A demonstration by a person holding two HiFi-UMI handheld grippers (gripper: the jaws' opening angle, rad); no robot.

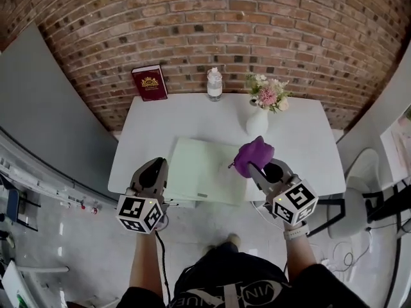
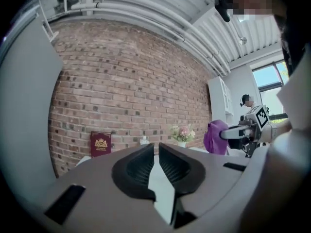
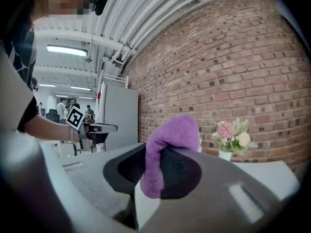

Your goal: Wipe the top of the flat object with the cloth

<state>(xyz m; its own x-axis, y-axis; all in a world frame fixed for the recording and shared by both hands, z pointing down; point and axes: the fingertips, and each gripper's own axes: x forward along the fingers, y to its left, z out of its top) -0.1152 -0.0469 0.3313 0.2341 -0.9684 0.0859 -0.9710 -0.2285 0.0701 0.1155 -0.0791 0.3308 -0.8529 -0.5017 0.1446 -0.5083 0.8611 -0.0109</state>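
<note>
Head view: the right gripper [image 1: 255, 166] is holding a purple cloth [image 1: 253, 154] over the pale green flat board [image 1: 202, 171] at the desk's [image 1: 192, 117] front edge; it should be lowering flat, clear of the vase [image 1: 257, 122]. Left gripper view: the left gripper [image 2: 156, 149] is idling, closed on nothing. Right gripper view: jaws are pinching the cloth firmly.

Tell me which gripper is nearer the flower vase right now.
Right. The right gripper, shut on the purple cloth, is just in front of the vase. The left gripper, shut and empty, is over the table's front-left edge, farther off.
</note>
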